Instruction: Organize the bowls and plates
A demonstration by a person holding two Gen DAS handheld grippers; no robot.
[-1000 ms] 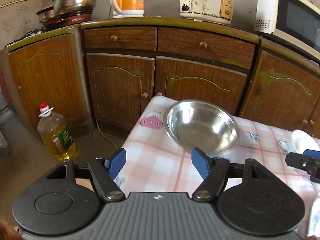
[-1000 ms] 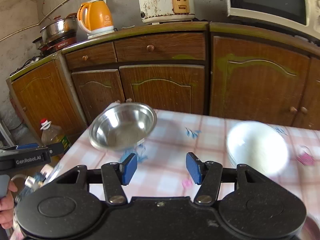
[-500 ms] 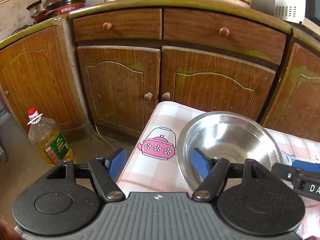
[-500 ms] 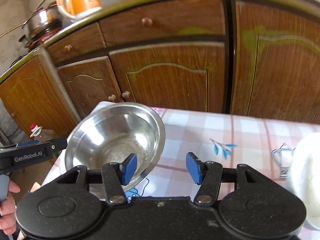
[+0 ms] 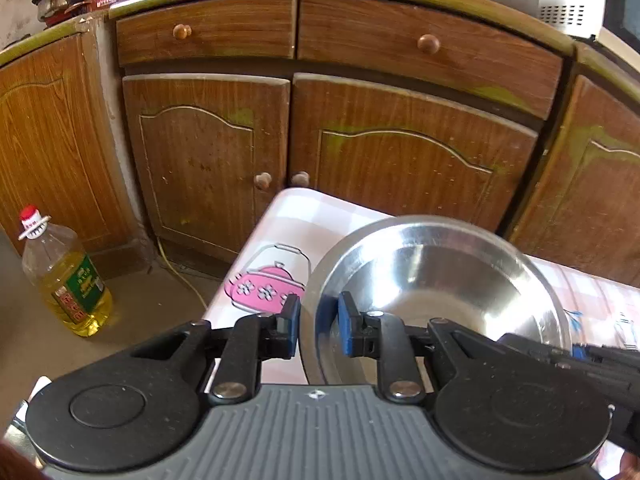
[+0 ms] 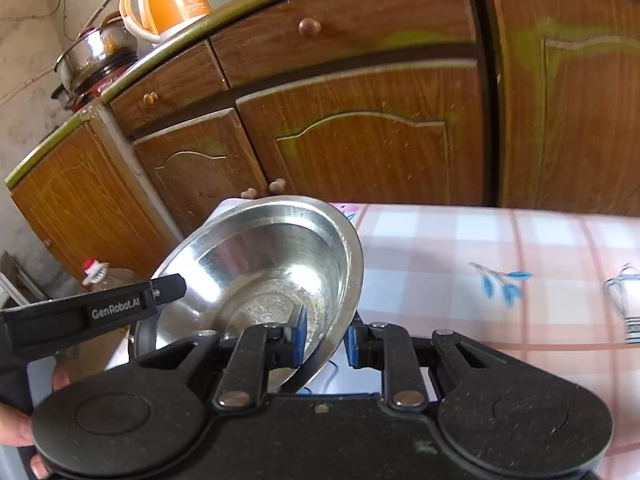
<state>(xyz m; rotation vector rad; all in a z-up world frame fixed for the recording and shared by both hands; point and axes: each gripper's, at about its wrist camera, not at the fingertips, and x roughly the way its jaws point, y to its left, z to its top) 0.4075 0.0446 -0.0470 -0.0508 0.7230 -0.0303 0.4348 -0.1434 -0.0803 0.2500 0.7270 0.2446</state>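
A shiny steel bowl [image 5: 440, 280] sits near the left corner of the pink checked table [image 5: 288, 220]. My left gripper [image 5: 319, 326] has its jaws closing on the bowl's near left rim, with the wall between the blue pads. In the right wrist view the same steel bowl [image 6: 264, 264] looks tilted, and my right gripper [image 6: 326, 338] has its jaws closing on the near right rim, one pad inside and one outside. The bowl holds nothing.
Brown cabinet doors [image 5: 208, 168] stand just beyond the table's far edge. An oil bottle [image 5: 64, 276] is on the floor at the left. An orange kettle [image 6: 168, 0] and a steel pot [image 6: 96, 48] sit on the counter. A hand [image 6: 16, 432] grips the left tool.
Both grippers came forward and down to the steel bowl, then went from wide open to closed on its rim, one on each side.
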